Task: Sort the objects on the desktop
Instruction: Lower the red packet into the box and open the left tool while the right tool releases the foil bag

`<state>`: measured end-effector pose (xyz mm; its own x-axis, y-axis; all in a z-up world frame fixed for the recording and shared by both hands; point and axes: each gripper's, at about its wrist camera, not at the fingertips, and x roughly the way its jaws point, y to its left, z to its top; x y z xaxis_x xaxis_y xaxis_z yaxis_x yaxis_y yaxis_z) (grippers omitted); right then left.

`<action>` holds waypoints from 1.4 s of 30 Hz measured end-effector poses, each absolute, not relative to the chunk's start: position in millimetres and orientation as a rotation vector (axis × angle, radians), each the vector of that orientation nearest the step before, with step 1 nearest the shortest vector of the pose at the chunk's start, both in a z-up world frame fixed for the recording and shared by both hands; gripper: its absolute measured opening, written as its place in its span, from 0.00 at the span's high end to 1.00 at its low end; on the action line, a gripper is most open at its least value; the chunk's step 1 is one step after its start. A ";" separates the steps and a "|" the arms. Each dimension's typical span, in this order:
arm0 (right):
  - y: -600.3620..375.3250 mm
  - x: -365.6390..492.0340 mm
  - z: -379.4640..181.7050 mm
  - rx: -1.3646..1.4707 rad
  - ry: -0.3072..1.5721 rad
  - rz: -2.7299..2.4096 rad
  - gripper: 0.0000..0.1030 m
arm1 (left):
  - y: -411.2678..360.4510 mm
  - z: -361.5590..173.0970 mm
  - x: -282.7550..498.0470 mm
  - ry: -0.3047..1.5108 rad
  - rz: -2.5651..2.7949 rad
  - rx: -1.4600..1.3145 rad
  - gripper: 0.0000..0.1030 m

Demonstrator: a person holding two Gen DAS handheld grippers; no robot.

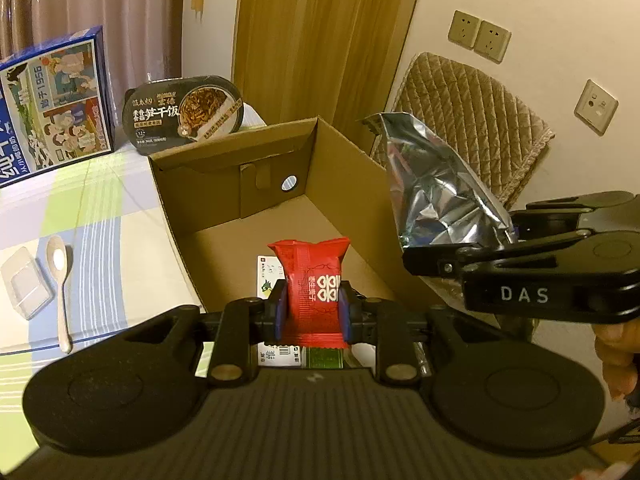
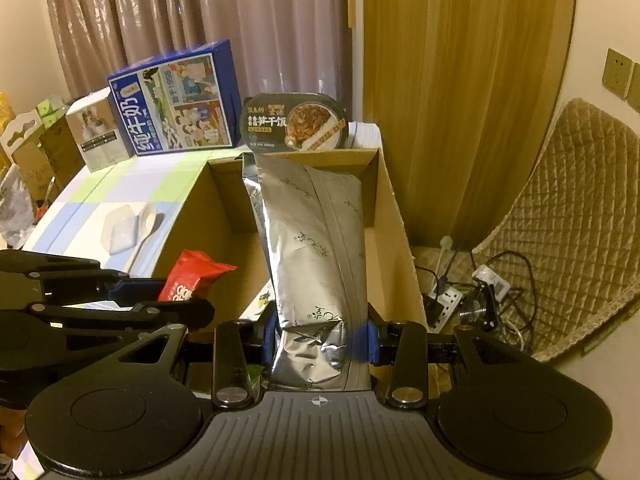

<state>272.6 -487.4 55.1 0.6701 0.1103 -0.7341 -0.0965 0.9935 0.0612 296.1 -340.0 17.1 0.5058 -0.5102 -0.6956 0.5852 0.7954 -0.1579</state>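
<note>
Red foil first: the left tool [image 1: 311, 312] is clamped tight on a red snack packet [image 1: 310, 280], standing upright between its blue pads, over the near end of the open cardboard box [image 1: 280, 216]. The right tool [image 2: 318, 340] pinches a long silver pouch [image 2: 312, 248] at one end (jaws partway closed), its long axis running away toward the box's far wall. Both packets hang above the box, so each likely drops straight down.
</note>
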 end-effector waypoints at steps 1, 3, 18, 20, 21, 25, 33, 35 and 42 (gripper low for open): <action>-487.2 274.1 53.7 0.017 0.831 0.116 0.63 | -340.4 15.7 298.0 0.806 -0.661 0.102 0.80; -487.2 278.0 51.1 0.018 0.835 0.116 0.63 | -341.4 13.5 301.2 0.809 -0.660 0.100 0.80; -491.0 292.0 40.9 0.031 0.851 0.111 0.63 | -346.6 7.9 316.1 0.812 -0.660 0.082 0.63; -491.0 291.8 40.9 0.031 0.852 0.110 0.63 | -344.6 8.7 315.5 0.799 -0.655 0.088 0.62; -491.0 292.0 40.8 0.031 0.852 0.110 0.63 | -343.5 8.9 315.2 0.795 -0.653 0.093 0.62; -491.1 293.1 39.1 0.034 0.854 0.111 0.63 | -336.9 10.1 313.2 0.785 -0.645 0.105 0.62; -487.7 297.1 36.8 0.034 0.861 0.116 0.63 | -323.1 13.0 309.4 0.771 -0.620 0.103 0.62; -485.2 298.8 36.4 0.030 0.863 0.115 0.63 | -320.5 14.3 308.4 0.767 -0.620 0.104 0.62; -482.7 308.9 33.1 0.045 0.840 0.131 0.60 | -314.0 16.5 307.3 0.756 -0.610 0.098 0.62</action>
<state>308.9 -482.7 33.1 0.6599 0.1334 -0.7394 -0.0977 0.9910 0.0916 307.3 -314.0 16.5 0.5641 -0.4838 -0.6691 0.5520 0.8236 -0.1302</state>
